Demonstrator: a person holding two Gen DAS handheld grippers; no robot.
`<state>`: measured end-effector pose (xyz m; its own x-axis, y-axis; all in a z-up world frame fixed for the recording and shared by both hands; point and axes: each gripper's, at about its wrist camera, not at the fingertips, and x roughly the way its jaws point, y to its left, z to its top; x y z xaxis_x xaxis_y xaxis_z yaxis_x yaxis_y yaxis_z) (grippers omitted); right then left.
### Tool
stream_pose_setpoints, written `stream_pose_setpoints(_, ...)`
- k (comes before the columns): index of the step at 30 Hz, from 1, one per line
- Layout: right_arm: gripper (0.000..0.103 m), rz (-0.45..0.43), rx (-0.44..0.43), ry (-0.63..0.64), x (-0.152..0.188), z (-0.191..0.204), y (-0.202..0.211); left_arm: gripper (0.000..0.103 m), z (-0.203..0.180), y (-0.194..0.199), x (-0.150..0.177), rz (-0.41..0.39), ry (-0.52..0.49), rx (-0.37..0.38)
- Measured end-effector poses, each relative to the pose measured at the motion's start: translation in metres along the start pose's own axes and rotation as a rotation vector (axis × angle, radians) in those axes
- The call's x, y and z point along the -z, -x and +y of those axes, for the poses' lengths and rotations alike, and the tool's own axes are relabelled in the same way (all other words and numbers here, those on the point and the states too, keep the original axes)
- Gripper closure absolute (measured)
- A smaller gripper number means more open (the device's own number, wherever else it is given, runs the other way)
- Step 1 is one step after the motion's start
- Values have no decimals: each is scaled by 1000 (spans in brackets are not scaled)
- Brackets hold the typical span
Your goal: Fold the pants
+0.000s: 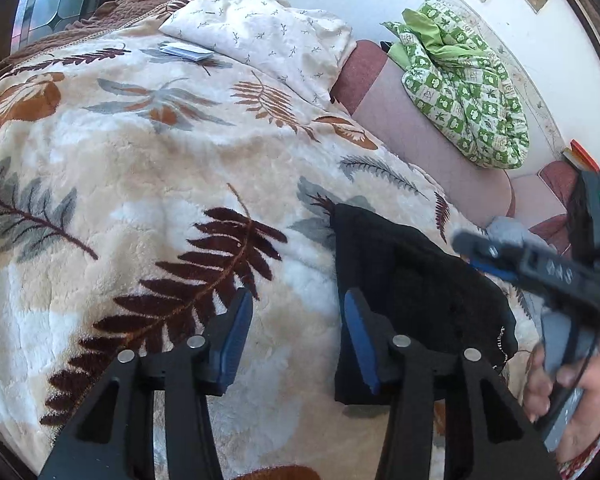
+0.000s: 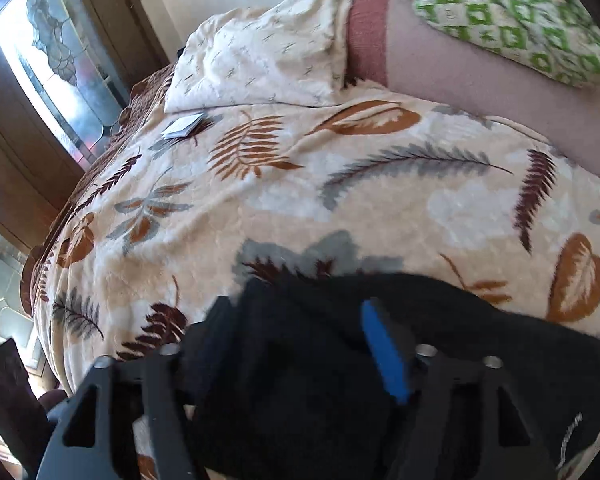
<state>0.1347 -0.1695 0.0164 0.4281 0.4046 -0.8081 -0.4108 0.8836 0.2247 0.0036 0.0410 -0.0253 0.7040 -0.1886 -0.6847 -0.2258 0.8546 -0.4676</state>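
The black pants sit bunched in a compact bundle on the leaf-print fleece blanket near the bed's edge, and both tools are spread wide with nothing held: the left tool just beside the bundle, the right tool hovering right over it. That dark cloth looks soft, light and floppy, so it'll sag wherever it's unsupported. Best bet is pinching a doubled outer edge or the waistband.

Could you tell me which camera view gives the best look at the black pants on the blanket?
The left wrist view: the black pants lie as a compact bundle with most edges visible. In the right wrist view they fill the foreground, blurred and partly hidden behind the right gripper.
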Motion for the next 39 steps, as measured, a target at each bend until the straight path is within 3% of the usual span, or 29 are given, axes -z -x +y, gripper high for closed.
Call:
stream_pose_setpoints(3,24,-18,122,-30,43,-45,31,52,-6,-4,7,10,-32,-26)
stream_pose_setpoints(5,24,-40,156,-93,72,-77,55,52,-11,-7,13,23,-59,-38)
stream_pose_setpoints(10,24,-125,152,-320,137,-145,106,50,-32,-5,28,72,-128,-24)
stream_pose_setpoints(14,24,-188,79,-462,167,-181,121,50,-64,-4,25,120,-208,25)
stream_pose_setpoints(18,24,-216,49,-503,165,-186,114,49,-120,-13,8,121,-352,52)
stream_pose_setpoints(25,24,-128,62,-712,161,-215,89,42,-255,-69,-17,191,-581,197)
stream_pose_setpoints(29,23,-192,-33,-835,160,-229,75,42,-321,-113,-6,242,-713,203)
stream_pose_setpoints(33,22,-247,-62,-846,165,-228,70,42,-354,-159,12,358,-714,213)
stream_pose_setpoints(39,21,-260,-3,-762,164,-216,71,42,-392,-207,35,450,-683,238)
